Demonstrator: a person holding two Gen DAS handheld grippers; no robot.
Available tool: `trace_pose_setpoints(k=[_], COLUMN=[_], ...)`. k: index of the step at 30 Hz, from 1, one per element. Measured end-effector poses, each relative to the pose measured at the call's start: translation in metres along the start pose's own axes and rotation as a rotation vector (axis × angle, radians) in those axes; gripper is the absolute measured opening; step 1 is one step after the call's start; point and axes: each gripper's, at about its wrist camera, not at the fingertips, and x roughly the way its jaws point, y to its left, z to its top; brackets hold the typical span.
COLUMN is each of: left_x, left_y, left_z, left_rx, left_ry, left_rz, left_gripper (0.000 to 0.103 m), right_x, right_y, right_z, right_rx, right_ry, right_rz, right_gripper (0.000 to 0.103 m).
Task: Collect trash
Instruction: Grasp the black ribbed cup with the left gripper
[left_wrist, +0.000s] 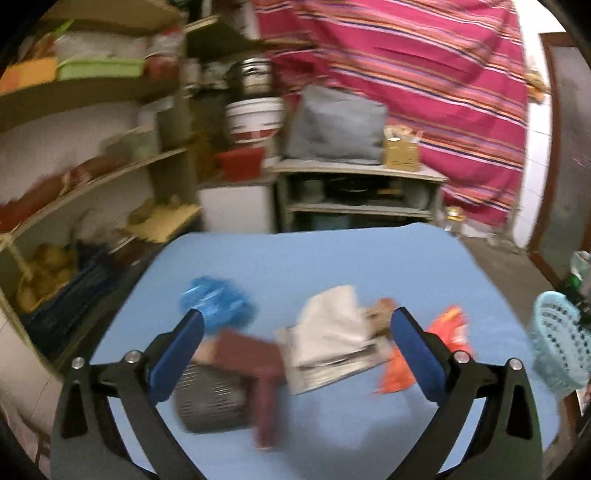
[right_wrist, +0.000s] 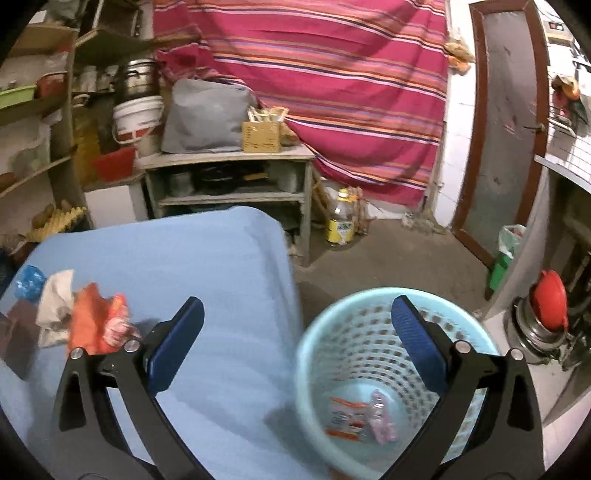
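Left gripper (left_wrist: 297, 345) and right gripper (right_wrist: 297, 341): jaws spread wide, holding nothing; trash basket (right_wrist: 332, 347) lower right, two wrappers (right_wrist: 360, 419) inside.

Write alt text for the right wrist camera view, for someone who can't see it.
An open right gripper, holding nothing, hovers between a blue table and a light blue perforated basket on the floor holding a couple of wrappers. Crumpled trash, including an orange wrapper, lies at the table's left edge.

Both tongs (left_wrist: 297, 336) (right_wrist: 297, 325): black arms, silver screws, textured blue pads.
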Motion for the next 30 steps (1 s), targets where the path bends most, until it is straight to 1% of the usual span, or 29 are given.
trace_pose_setpoints(k=[2, 5, 9, 11, 14, 17, 20, 23, 26, 30], left_x=[0.005, 0.009, 0.018, 0.019, 0.023, 0.028, 0.031, 0.031, 0.034, 0.045], left_y=[0.022, 0.043, 0.063, 0.073, 0.085, 0.095, 0.105, 0.118, 0.128, 0.13], left_z=[-0.011, -0.024, -0.034, -0.038, -0.043, -0.05, -0.055, -0.059, -0.064, -0.073], left_rx=[-0.024, -0.032, -0.045, -0.055, -0.078, -0.096, -0.098, -0.111, -0.147, -0.163], left_ry=[0.014, 0.036, 0.062, 0.07, 0.083, 0.1, 0.118, 0.121, 0.142, 0.199], left_rz=[0.045, 0.068, 0.087, 0.102, 0.105, 0.124, 0.13, 0.146, 0.128, 0.093], left_gripper=[0.099, 0.099, 0.099, 0.099, 0.099, 0.099, 0.099, 0.099, 0.099, 0.099], right_x=[0.002, 0.006, 0.004, 0.004, 0.005, 0.005, 0.003, 0.003, 0.011, 0.016], right_y=[0.015, 0.046, 0.081, 0.093, 0.105, 0.123, 0.132, 0.139, 0.141, 0.143], right_z=[0.001, 0.001, 0.002, 0.003, 0.003, 0.003, 0.003, 0.003, 0.002, -0.001], right_rx=[0.002, -0.039, -0.106, -0.106, -0.072, -0.087, -0.097, -0.096, -0.087, -0.083], right_ry=[0.002, 0.0, -0.027, -0.025, -0.008, -0.012, -0.037, -0.059, -0.041, -0.016], right_rz=[0.027, 0.05, 0.026, 0.033, 0.079, 0.065, 0.042, 0.044, 0.048, 0.057], right_gripper=[0.099, 0.099, 0.099, 0.099, 0.099, 0.099, 0.099, 0.099, 0.099, 0.099])
